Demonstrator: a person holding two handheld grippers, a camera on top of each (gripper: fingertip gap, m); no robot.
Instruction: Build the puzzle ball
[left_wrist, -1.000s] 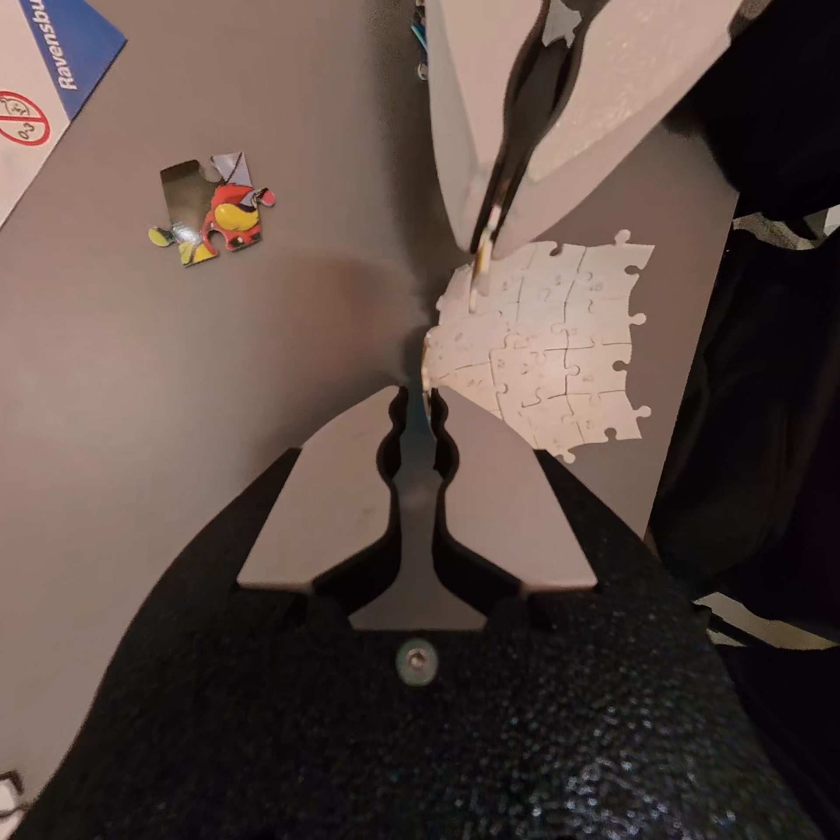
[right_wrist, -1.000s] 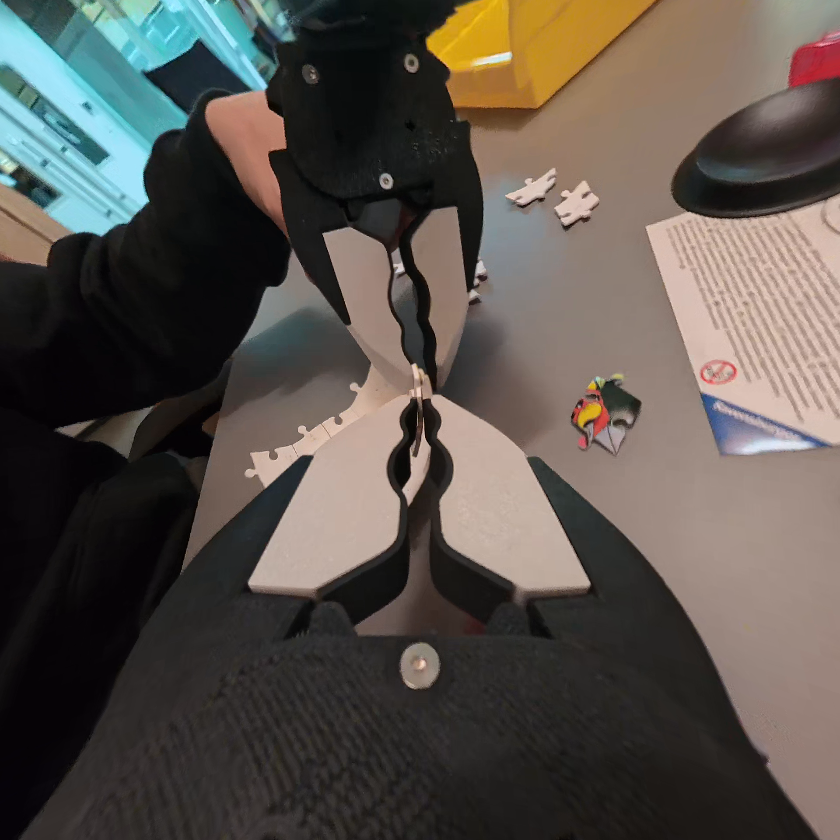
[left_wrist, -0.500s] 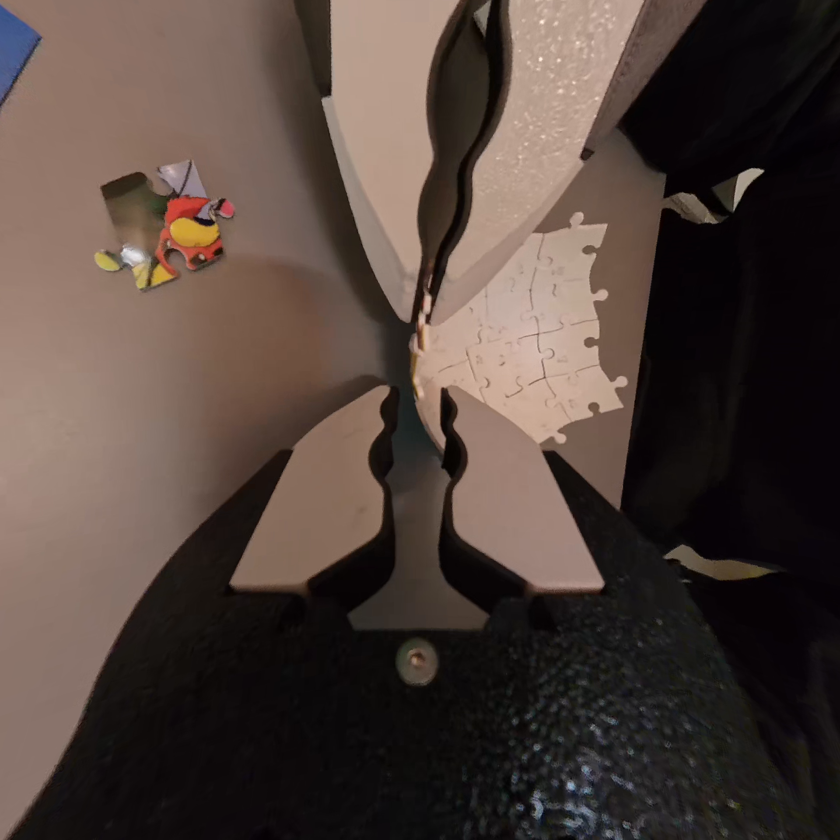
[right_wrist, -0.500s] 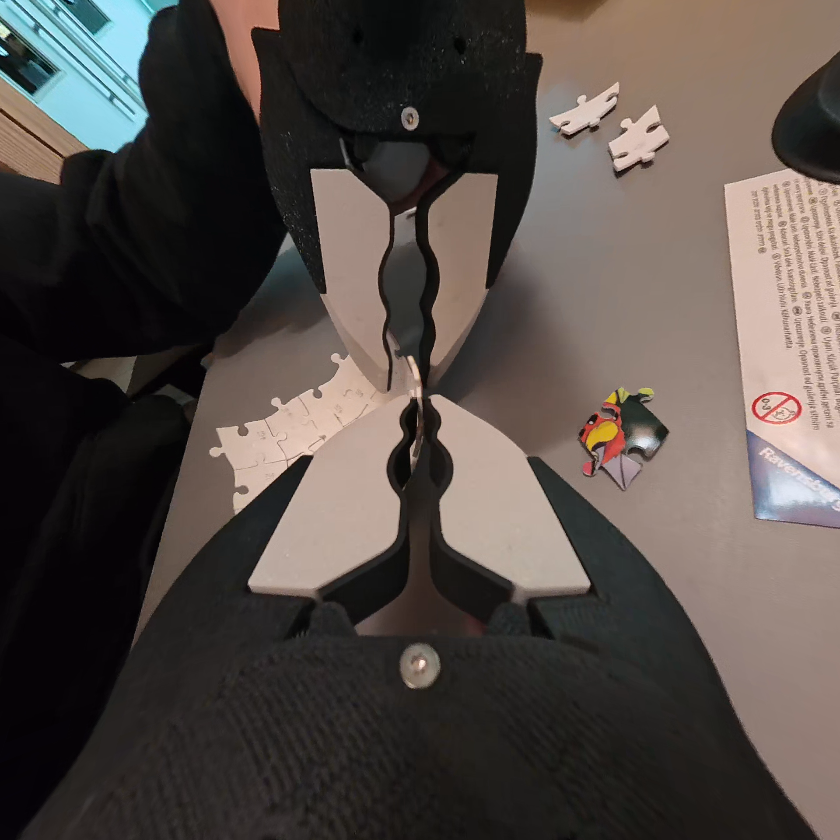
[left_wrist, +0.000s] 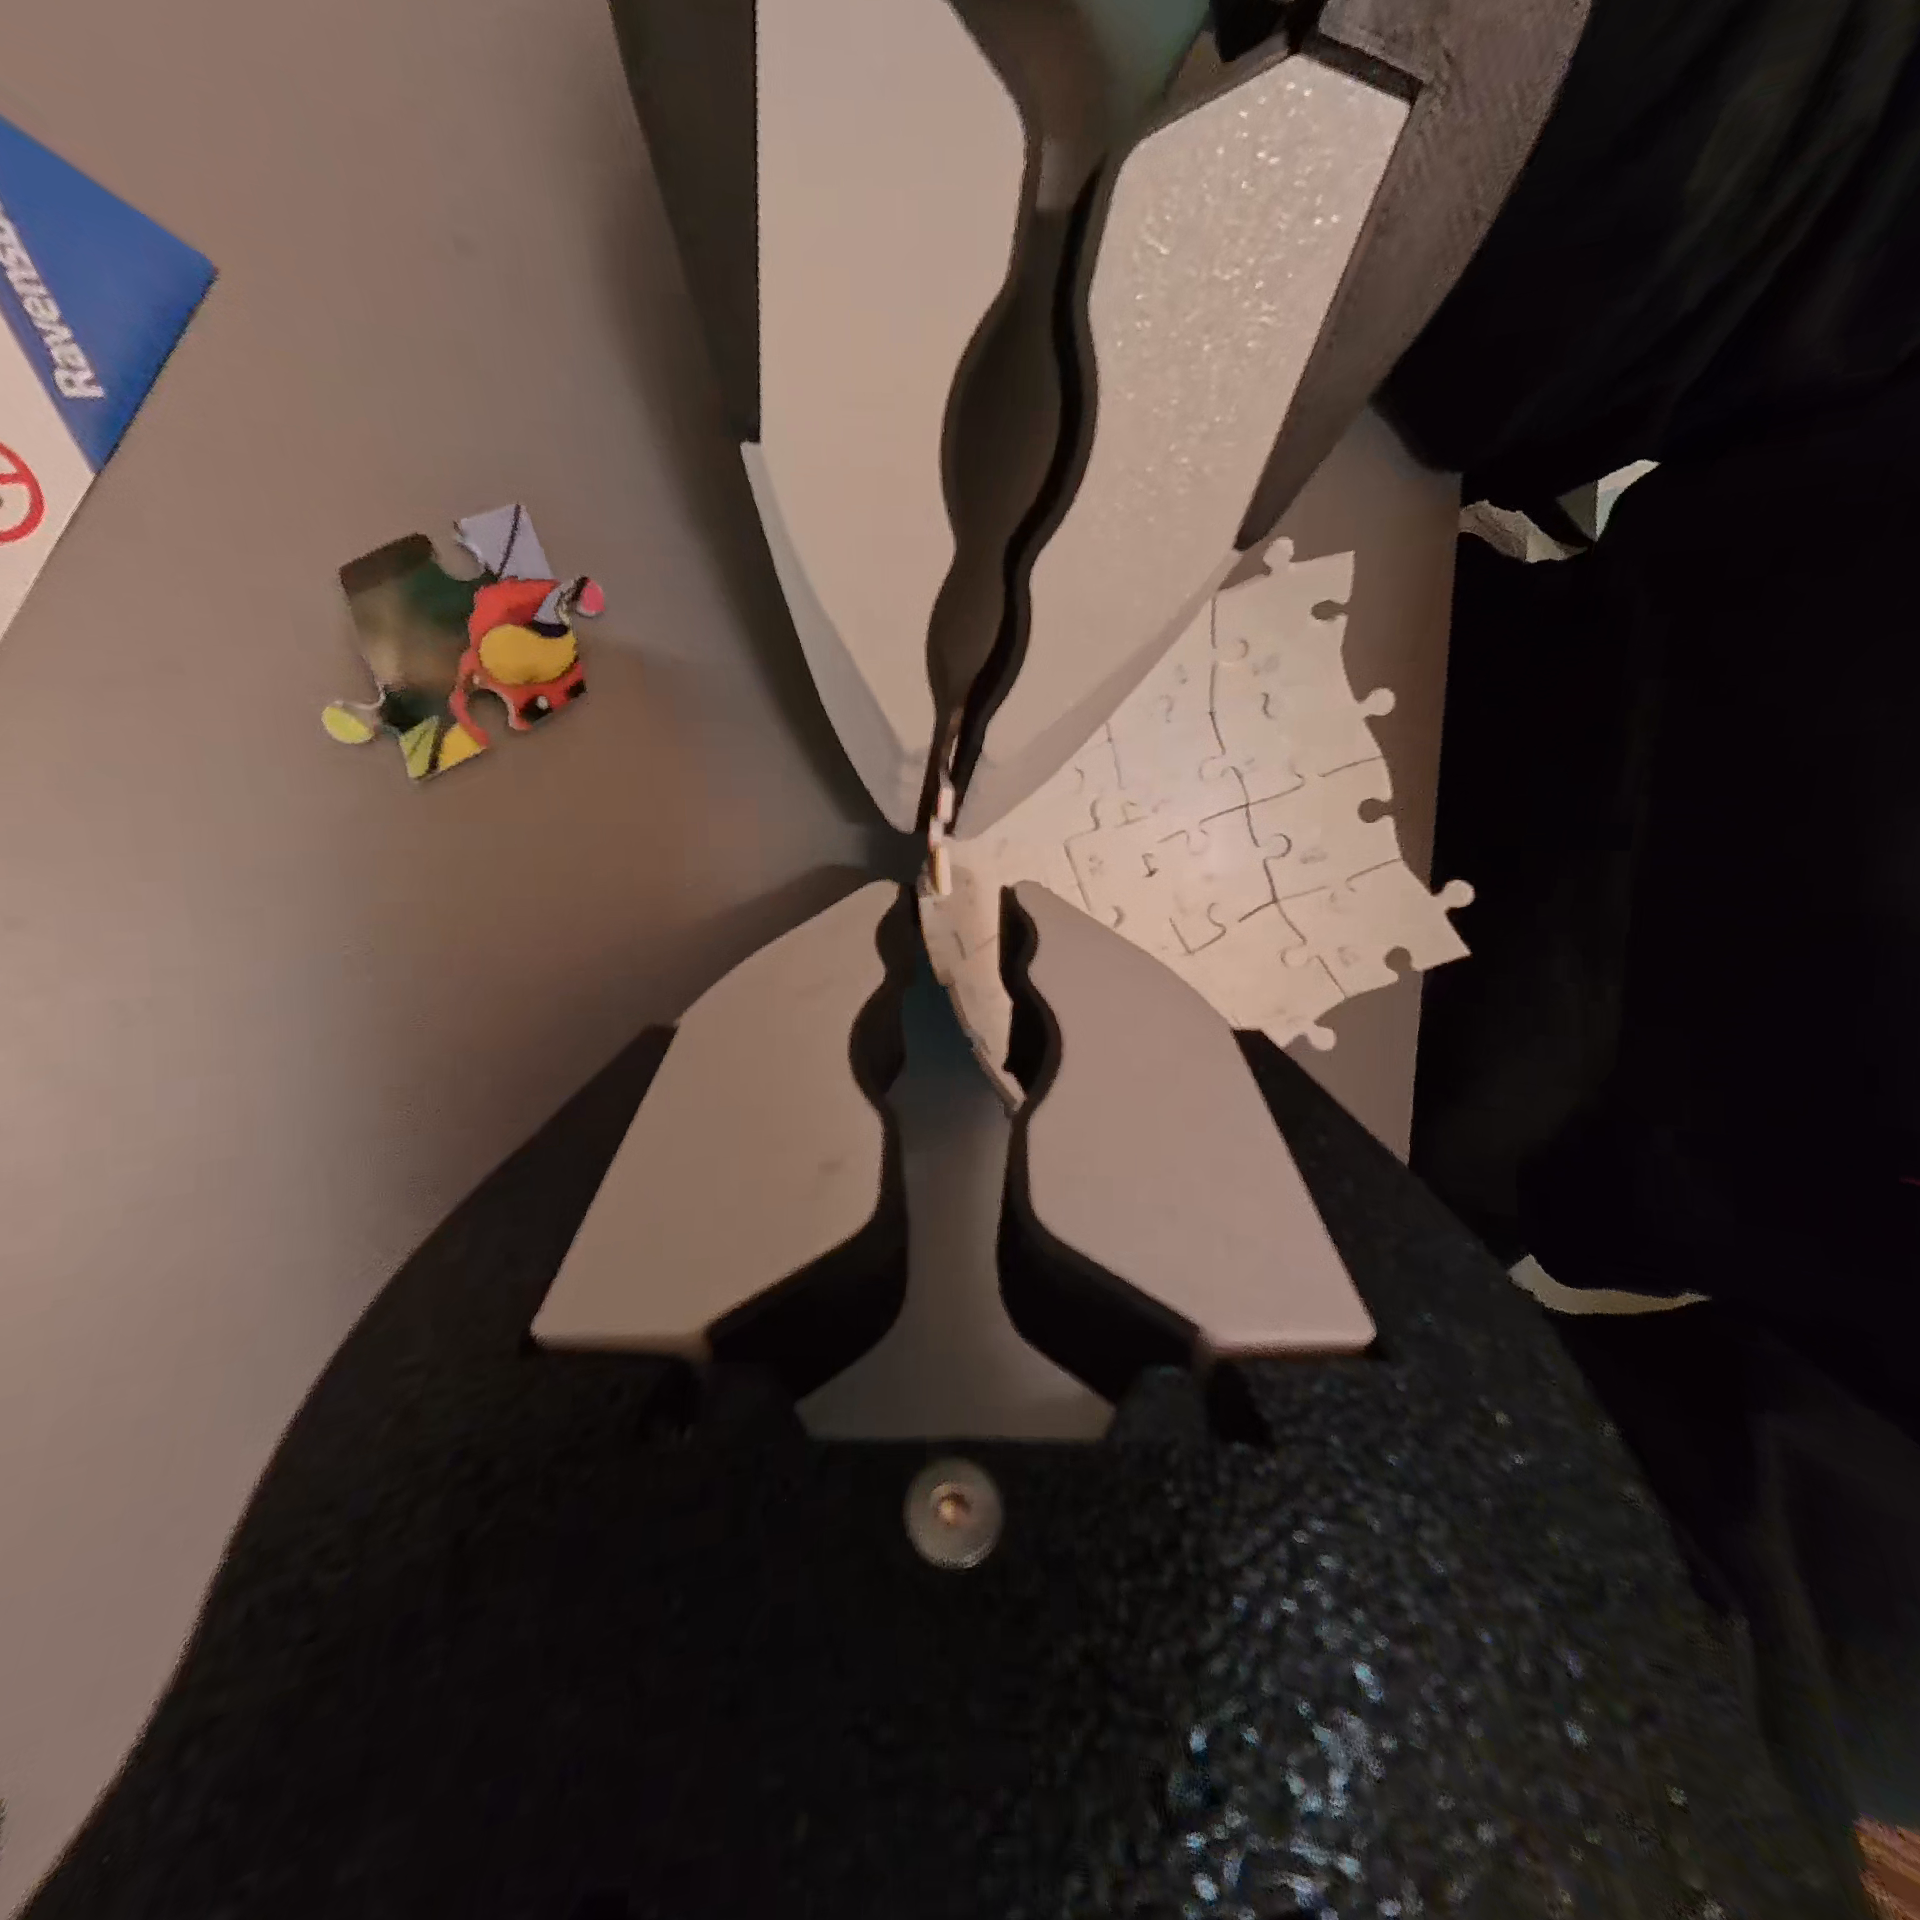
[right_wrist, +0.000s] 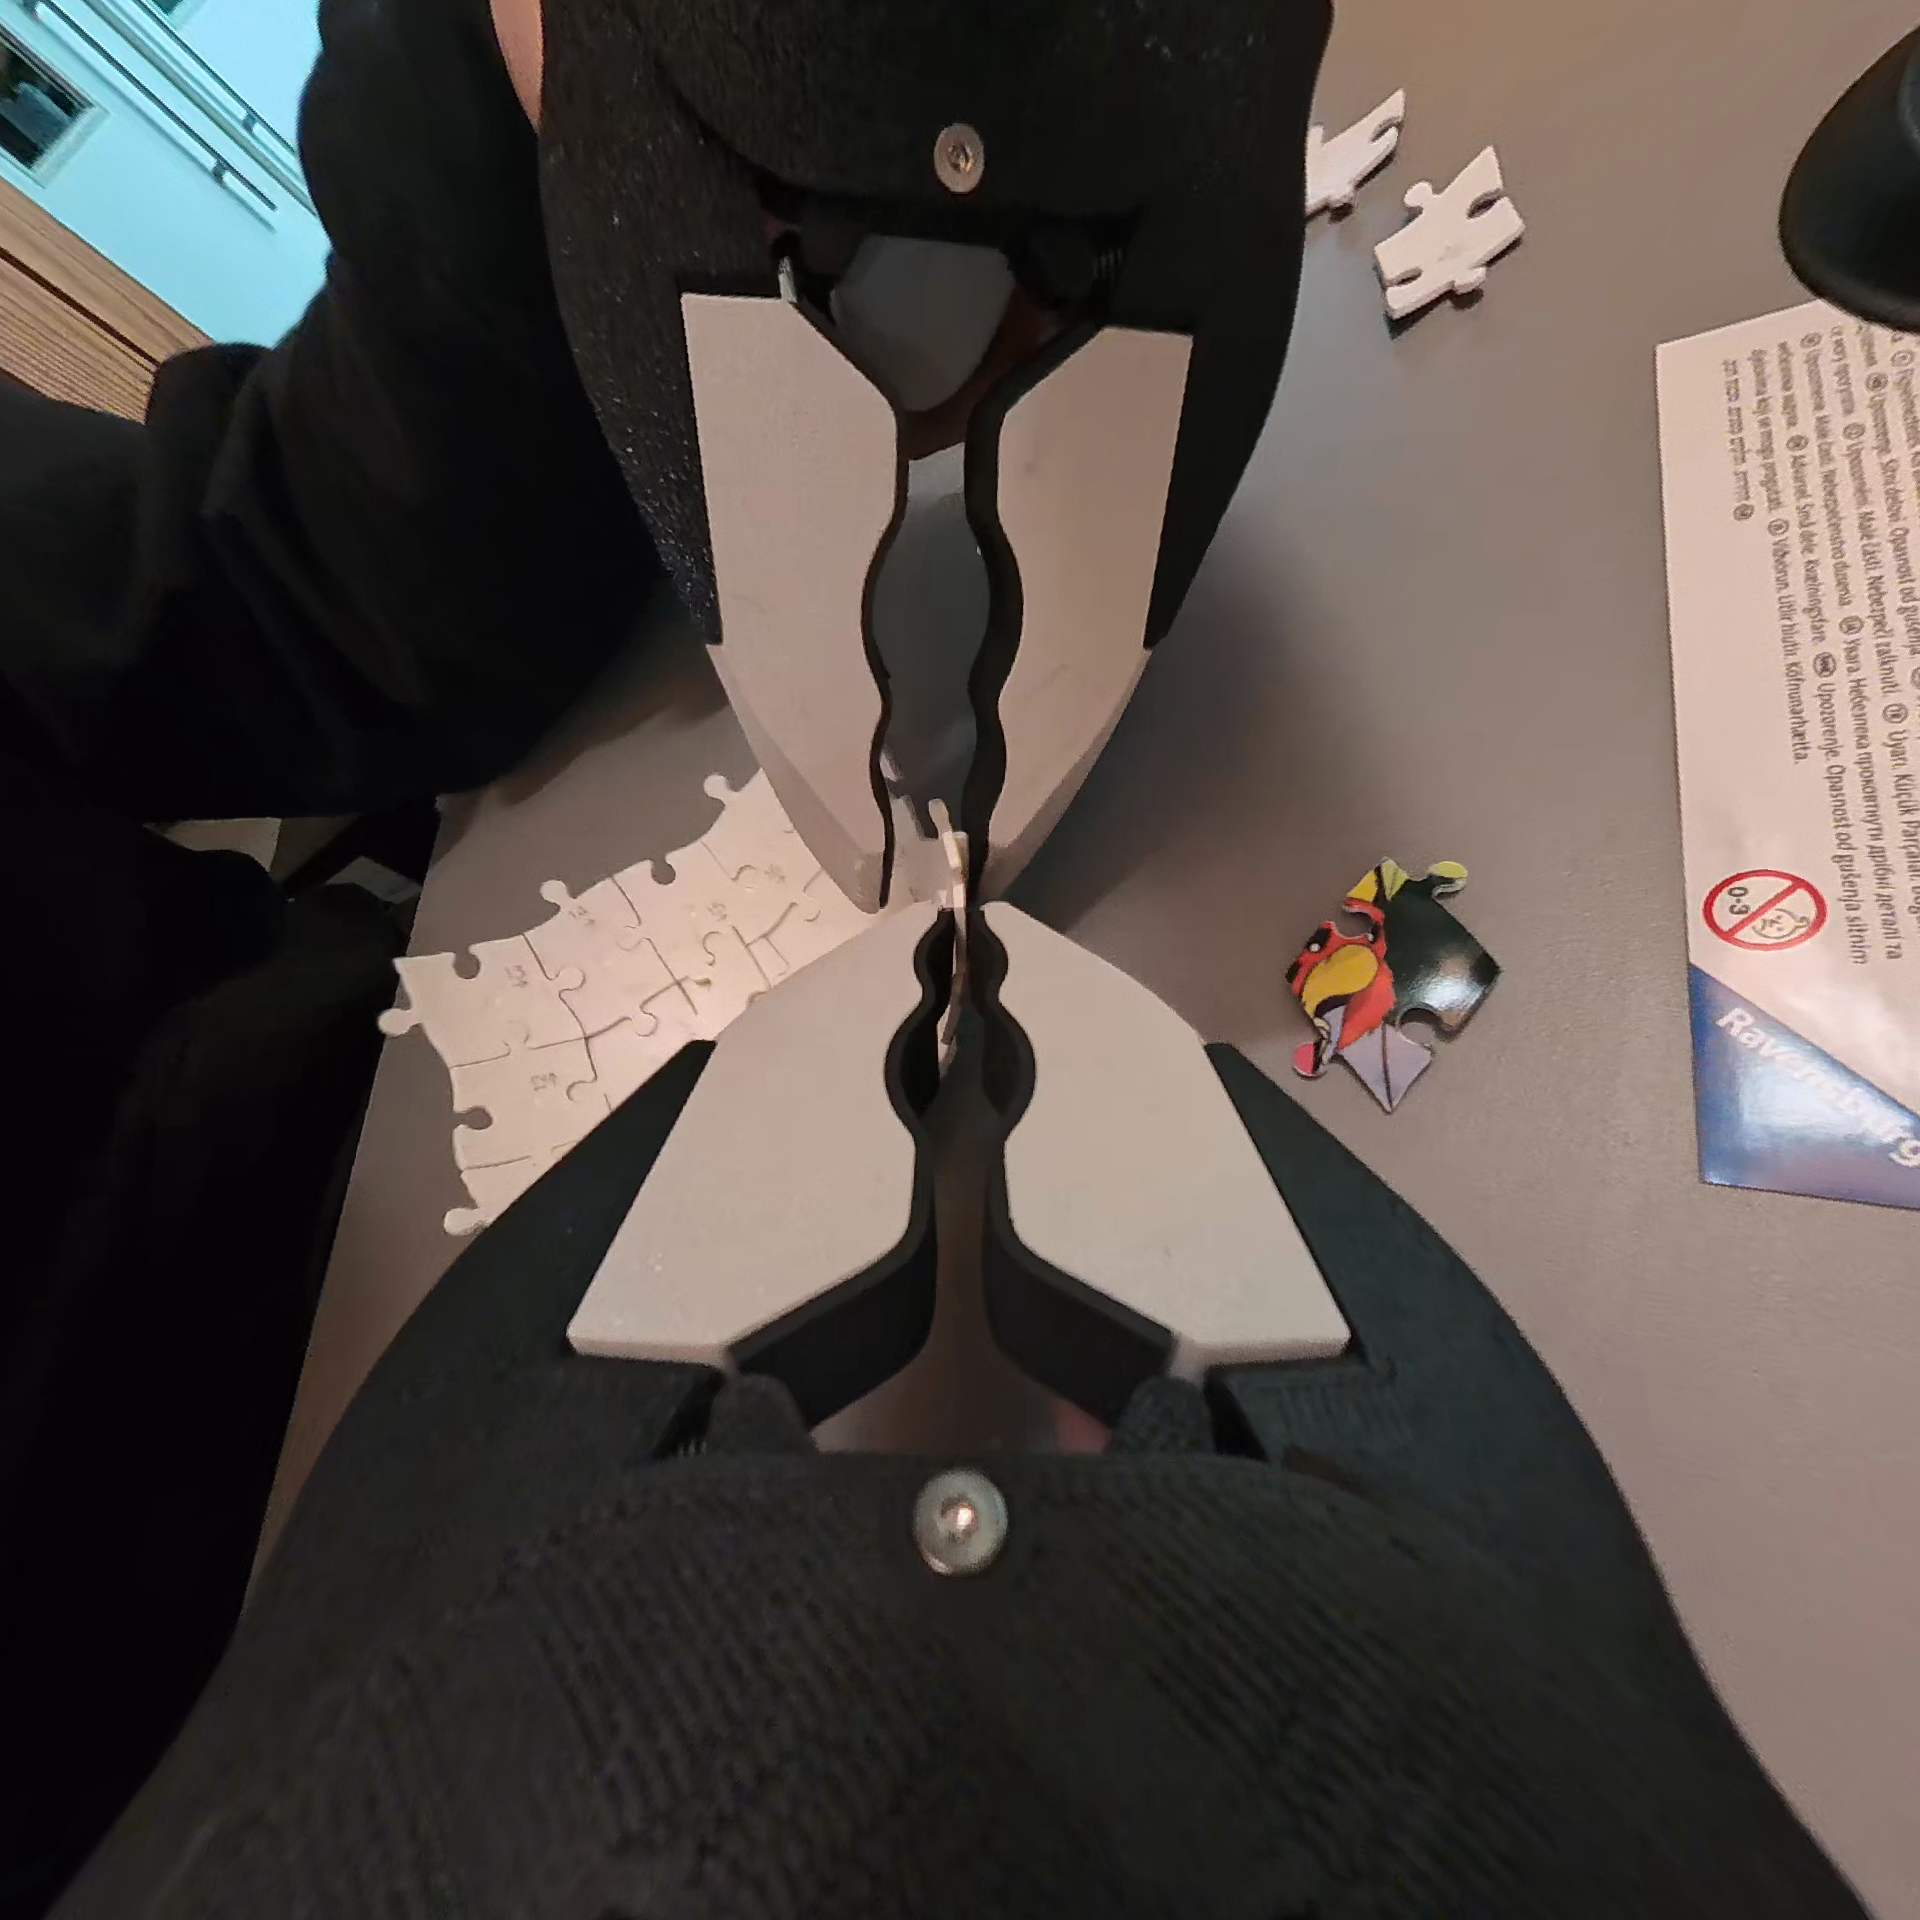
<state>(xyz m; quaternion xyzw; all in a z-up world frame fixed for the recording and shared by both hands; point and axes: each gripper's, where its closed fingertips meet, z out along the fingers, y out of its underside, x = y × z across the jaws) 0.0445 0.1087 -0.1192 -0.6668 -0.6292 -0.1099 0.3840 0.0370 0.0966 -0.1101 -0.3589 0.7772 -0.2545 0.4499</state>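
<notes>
A curved section of joined white puzzle pieces (left_wrist: 1247, 831) lies face down by the table edge, its near end lifted; it also shows in the right wrist view (right_wrist: 623, 987). My right gripper (right_wrist: 961, 920) is shut on a white puzzle piece (right_wrist: 958, 862) held edge-on at that lifted end. It comes in from the top of the left wrist view (left_wrist: 940, 790). My left gripper (left_wrist: 954, 904) is open, tip to tip with the right one. The section's edge passes through its gap against the right finger. It also shows in the right wrist view (right_wrist: 925, 883).
A small joined group of colourful pieces (left_wrist: 468, 644) lies on the grey table, also seen in the right wrist view (right_wrist: 1392, 977). A printed leaflet (right_wrist: 1787, 727) lies beside it. Two loose white pieces (right_wrist: 1449, 234) and a black rounded object (right_wrist: 1860, 208) lie farther back. The table edge (left_wrist: 1423, 1039) is close. My two grippers' fingertips are within a few centimetres of each other. The black rounded object (right_wrist: 1860, 208) is about 20 cm from both grippers' fingertips.
My left gripper's jaws have opened from a near-shut pinch on the section's edge. The two grippers have come closer, tip to tip. The right gripper has stayed shut on its piece.
</notes>
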